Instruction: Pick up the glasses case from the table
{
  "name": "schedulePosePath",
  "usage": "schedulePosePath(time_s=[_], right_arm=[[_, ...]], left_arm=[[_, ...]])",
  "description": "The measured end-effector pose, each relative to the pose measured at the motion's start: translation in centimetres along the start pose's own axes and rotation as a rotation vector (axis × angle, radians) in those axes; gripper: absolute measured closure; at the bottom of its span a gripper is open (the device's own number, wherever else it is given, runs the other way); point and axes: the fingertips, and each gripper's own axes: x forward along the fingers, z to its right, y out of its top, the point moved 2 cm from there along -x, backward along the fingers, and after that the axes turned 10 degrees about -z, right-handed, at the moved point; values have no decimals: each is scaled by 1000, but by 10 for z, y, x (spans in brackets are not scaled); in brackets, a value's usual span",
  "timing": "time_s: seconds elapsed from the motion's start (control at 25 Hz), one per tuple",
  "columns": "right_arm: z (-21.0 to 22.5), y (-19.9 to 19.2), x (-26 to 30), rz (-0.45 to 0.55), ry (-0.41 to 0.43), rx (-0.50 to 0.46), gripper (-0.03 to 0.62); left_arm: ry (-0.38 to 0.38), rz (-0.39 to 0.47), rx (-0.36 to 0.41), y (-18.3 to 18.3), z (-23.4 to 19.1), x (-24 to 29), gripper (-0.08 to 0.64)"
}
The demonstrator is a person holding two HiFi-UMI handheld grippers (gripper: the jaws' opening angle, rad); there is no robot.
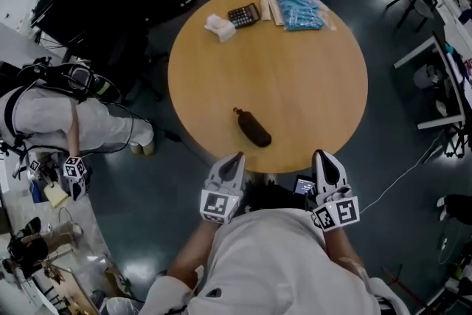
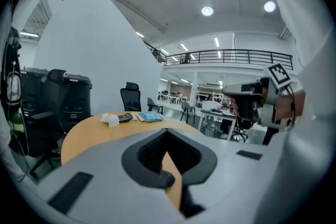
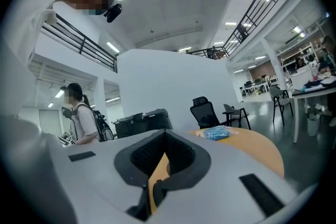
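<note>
**Both claws shut at near rim, case ahead, left one closer**

The left gripper [image 1: 236, 157] has its jaws pressed together with nothing between them; its own view shows only a sliver of tabletop through the gap. The right gripper [image 1: 322, 156] looks the same: jaws closed, empty. Both sit at the near edge of the round table [image 1: 310, 85], pointing across it, roughly level.

The glasses case [image 1: 253, 127] lies flat on the table, not yet lifted. It sits just beyond the left gripper's tip and a touch to its right. The right gripper is clearly further off, with the case ahead and to its left. The case's long axis runs diagonally, far end toward the left and near end toward the right, and the near end points into the space between the two grippers.

My call: the left gripper is the natural pick. It must open first, then come in across the narrow width of the case, so some wrist turn is likely needed to square up with that diagonal.

The calculator [image 1: 243, 14], tissue [image 1: 220, 27] and blue packet [image 1: 301, 11] sit at the far rim, well apart from the case.
</note>
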Motion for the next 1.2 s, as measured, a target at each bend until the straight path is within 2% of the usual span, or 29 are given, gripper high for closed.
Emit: schedulePosePath(time_s=[0.08, 0.12, 0.16, 0.24, 0.28, 0.36, 0.44, 0.48, 0.56, 0.64, 0.8, 0.88, 1.12, 1.2], right_arm=[[5, 4, 9, 0, 8, -3, 577], [8, 6, 13, 0, 11, 2, 578], [12, 8, 17, 0, 15, 7, 577], [17, 8, 23, -4, 24, 8, 577], [20, 5, 25, -10, 26, 10, 577], [26, -1, 28, -26, 29, 26, 577], [31, -9, 28, -44, 31, 45, 577], [34, -12, 28, -51, 31, 52, 578], [37, -18, 27, -60, 32, 65, 577], [40, -20, 25, -65, 29, 76, 577], [48, -23, 22, -66, 12, 93, 577], [51, -25, 19, -62, 1, 109, 577], [56, -29, 11, -60, -19, 133, 577], [56, -32, 10, -65, -19, 137, 578]], left_arm=[[-1, -53, 73, -6, -3, 17, 554], [12, -80, 157, -4, -5, 26, 554], [33, -101, 274, 0, -7, 35, 554], [47, -145, 567, 4, -7, 54, 554], [11, -181, 717, -1, -6, 66, 554], [-166, -337, 971, -35, -2, 93, 550], [-359, -589, 1164, -82, -7, 119, 298], [-414, -700, 1256, -102, -12, 131, 254], [-460, -837, 1412, -126, -23, 154, 208], [-494, -904, 1492, -138, -27, 173, 193], [-577, -994, 1596, -165, -25, 195, 192], [-594, -1033, 1645, -183, -28, 199, 192], [-454, -956, 1806, -197, -33, 222, 195], [-439, -963, 1810, -198, -33, 224, 205]])
